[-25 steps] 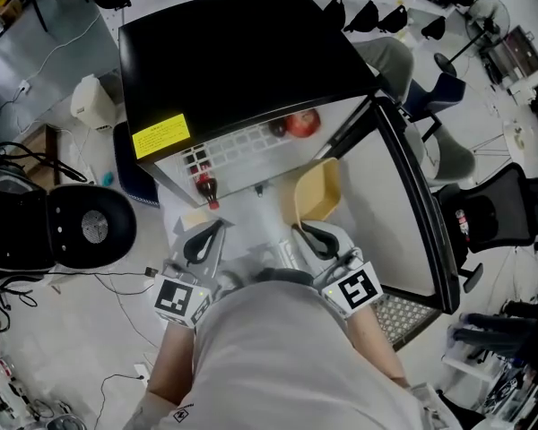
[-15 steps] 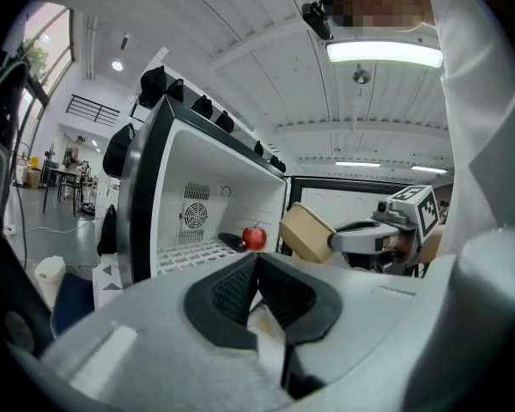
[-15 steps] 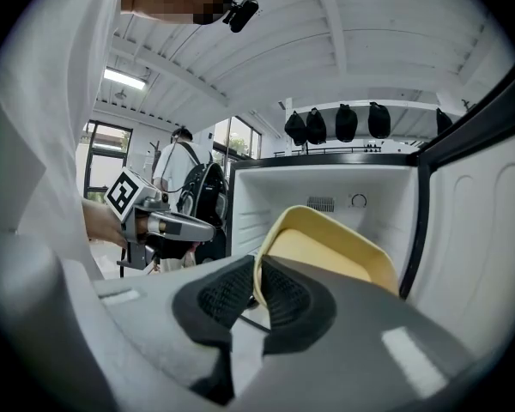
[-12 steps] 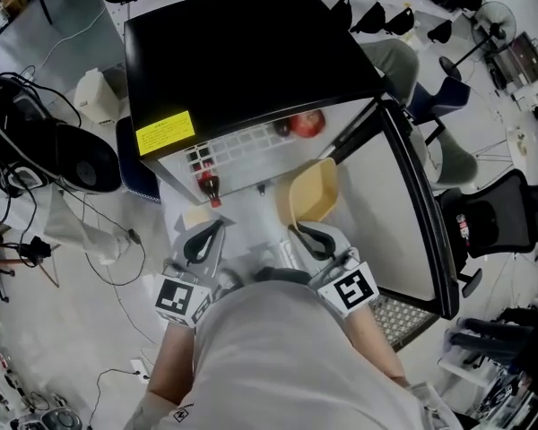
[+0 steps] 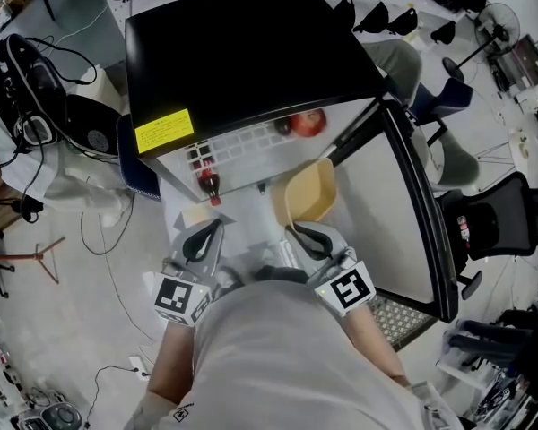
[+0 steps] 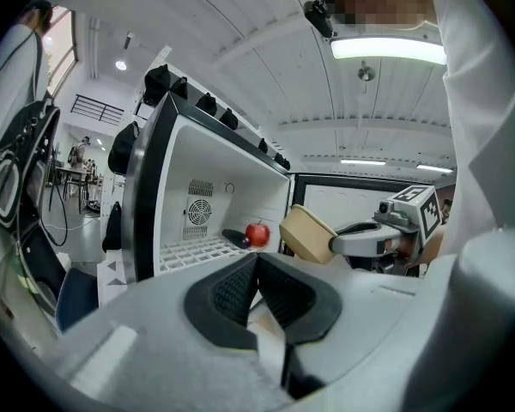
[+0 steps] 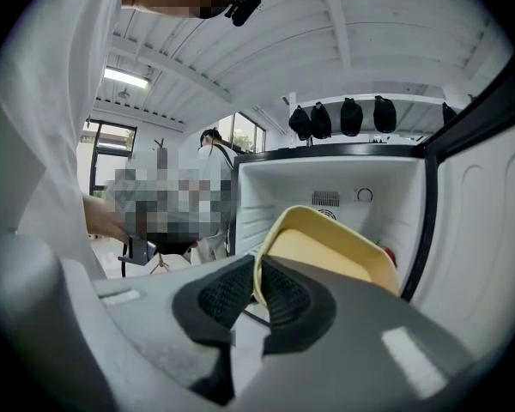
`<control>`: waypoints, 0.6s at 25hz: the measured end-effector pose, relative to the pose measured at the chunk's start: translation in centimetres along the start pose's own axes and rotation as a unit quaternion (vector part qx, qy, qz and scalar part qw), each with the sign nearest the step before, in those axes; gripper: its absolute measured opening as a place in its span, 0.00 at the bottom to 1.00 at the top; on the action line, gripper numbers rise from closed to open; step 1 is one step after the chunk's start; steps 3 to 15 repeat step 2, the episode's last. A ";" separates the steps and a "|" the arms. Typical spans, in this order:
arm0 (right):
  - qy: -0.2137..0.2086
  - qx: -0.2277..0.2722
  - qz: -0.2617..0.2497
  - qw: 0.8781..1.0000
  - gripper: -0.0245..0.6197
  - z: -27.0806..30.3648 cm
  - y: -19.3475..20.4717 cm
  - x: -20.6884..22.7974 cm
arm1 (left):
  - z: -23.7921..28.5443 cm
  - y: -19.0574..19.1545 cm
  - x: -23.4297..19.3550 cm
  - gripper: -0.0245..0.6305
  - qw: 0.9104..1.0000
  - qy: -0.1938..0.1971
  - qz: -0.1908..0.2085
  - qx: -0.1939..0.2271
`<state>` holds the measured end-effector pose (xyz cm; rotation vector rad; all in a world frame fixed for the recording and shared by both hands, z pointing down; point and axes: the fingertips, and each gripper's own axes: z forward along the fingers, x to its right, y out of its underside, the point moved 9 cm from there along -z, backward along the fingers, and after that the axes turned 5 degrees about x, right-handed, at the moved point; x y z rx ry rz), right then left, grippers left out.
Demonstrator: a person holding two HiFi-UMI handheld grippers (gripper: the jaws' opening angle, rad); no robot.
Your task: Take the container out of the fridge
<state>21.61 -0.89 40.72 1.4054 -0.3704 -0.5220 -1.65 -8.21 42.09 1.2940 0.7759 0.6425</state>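
We hold the yellow container [image 5: 307, 191] by its rim, clamped in our right gripper [image 5: 298, 233], seemingly already out before the open fridge [image 5: 242, 52], while our left gripper [image 5: 211, 231] is closed and empty, leaving only carrying it away.

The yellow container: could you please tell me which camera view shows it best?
The right gripper view: the yellow container is large and central, its rim pinched by the right gripper. The head view shows it tilted from above; the left gripper view shows it small, side-on.
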 end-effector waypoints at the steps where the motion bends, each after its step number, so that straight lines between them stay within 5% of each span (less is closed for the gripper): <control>1: -0.001 -0.001 -0.001 1.000 0.08 0.0 0.0 0.0 | 0.0 0.0 0.0 0.05 1.000 0.000 0.001 0.000; 15: -0.001 -0.002 -0.003 1.000 0.08 -0.1 0.0 0.0 | 0.0 0.0 0.0 0.05 1.000 0.000 0.001 0.000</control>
